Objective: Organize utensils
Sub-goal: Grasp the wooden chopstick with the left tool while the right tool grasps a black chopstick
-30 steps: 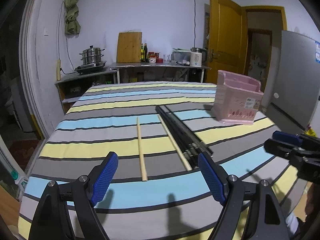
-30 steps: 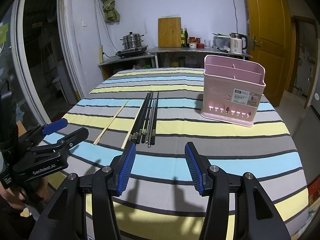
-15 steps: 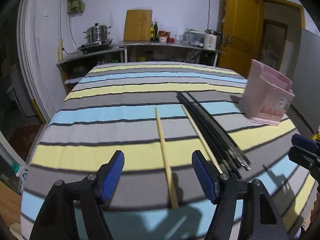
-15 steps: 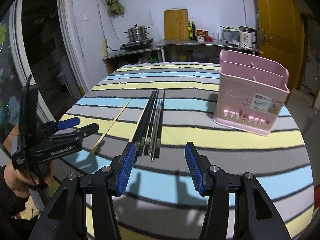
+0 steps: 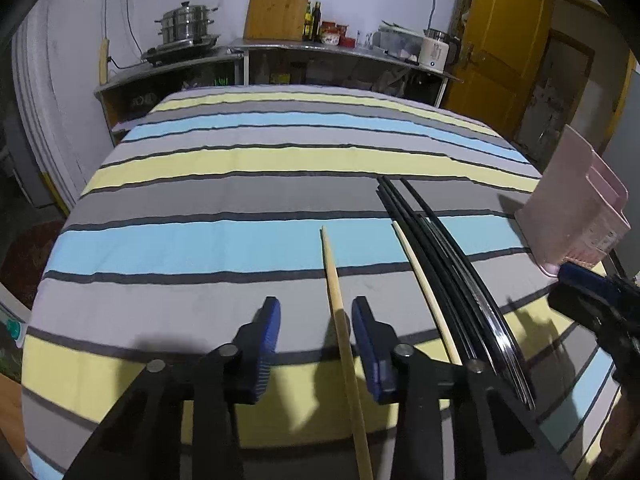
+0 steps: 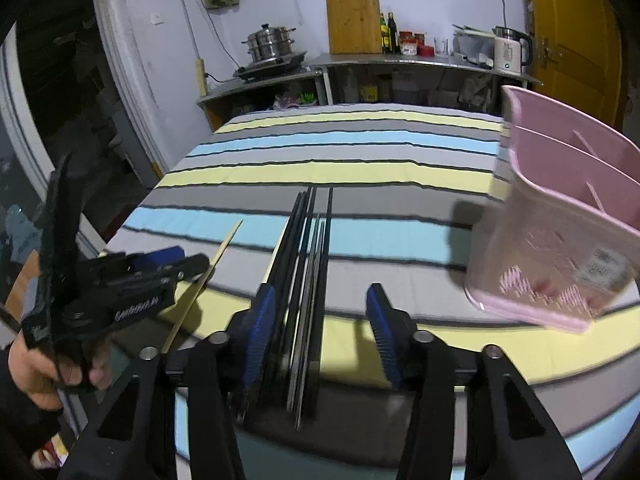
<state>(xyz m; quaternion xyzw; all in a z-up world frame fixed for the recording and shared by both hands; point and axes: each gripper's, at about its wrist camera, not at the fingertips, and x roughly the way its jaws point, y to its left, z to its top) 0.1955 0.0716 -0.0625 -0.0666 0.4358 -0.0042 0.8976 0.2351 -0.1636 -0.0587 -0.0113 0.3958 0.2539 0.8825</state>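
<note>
Left tongs (image 5: 314, 344) straddle wooden chopstick (image 5: 336, 304); right tongs (image 6: 320, 332) straddle black chopsticks (image 6: 306, 248).

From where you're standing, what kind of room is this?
Most likely a home kitchen or kitchen-dining room. A steamer pot sits on a cooktop, a wooden cutting board leans against the wall, and an electric kettle stands on the counter behind the striped table.

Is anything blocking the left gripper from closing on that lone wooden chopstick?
Nothing visible. The wooden chopstick already lies between the open fingers of the left gripper, with only bare tablecloth around it.
</note>
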